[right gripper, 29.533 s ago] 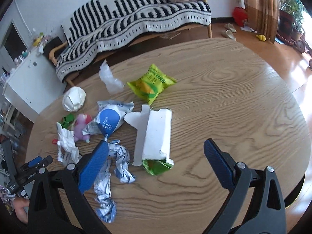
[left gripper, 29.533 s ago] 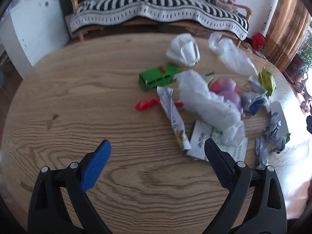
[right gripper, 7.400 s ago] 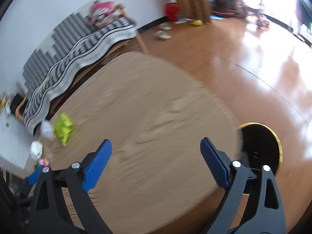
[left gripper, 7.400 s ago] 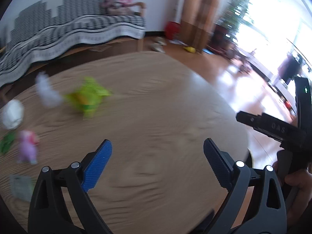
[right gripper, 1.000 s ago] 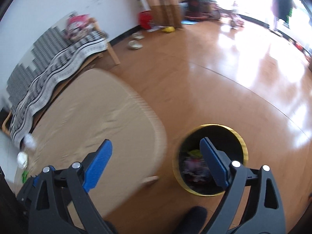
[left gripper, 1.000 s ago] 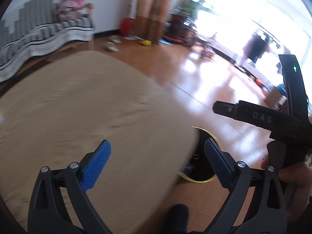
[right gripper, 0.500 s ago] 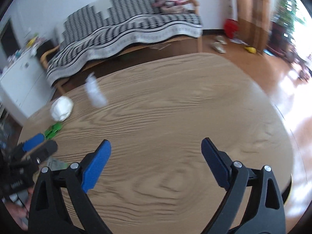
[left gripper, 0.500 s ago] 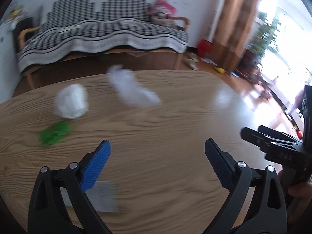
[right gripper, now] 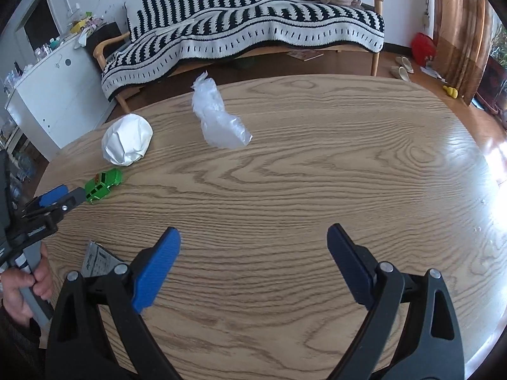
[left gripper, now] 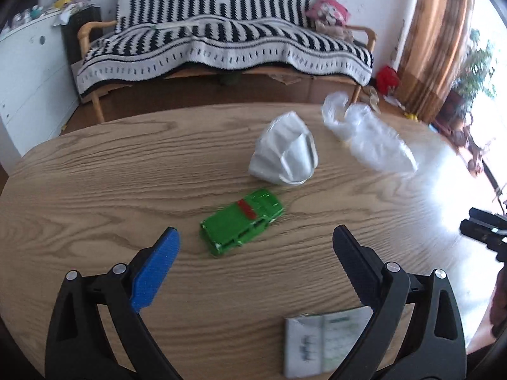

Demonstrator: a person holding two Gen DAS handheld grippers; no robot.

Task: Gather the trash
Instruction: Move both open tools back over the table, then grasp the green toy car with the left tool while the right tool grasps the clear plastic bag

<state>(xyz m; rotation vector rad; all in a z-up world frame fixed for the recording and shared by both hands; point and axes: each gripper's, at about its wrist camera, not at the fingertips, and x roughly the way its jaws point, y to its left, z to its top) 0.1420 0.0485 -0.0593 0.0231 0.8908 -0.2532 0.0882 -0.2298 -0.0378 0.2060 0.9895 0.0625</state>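
Observation:
On the round wooden table [left gripper: 95,190] lie a crumpled white wrapper [left gripper: 285,155] [right gripper: 126,142], a clear plastic bag [left gripper: 367,139] [right gripper: 218,123] and a flat printed paper [left gripper: 323,345] [right gripper: 98,259]. A green toy car [left gripper: 242,221] [right gripper: 103,185] sits just ahead of my open left gripper [left gripper: 253,269], with the paper near its right finger. My right gripper [right gripper: 253,269] stands open and empty over bare table [right gripper: 317,190], well short of the bag. The left gripper [right gripper: 52,201] shows at the far left of the right wrist view.
A sofa under a black-and-white striped blanket [left gripper: 221,44] [right gripper: 247,28] stands behind the table. A white cabinet [right gripper: 54,95] is at the left, curtains [left gripper: 437,47] at the right. A hand [right gripper: 22,285] holds the left gripper's handle.
Both views have swung from the floor bin back over the table. The left gripper has come closer to the green car and white wrapper; both grippers stay open and empty.

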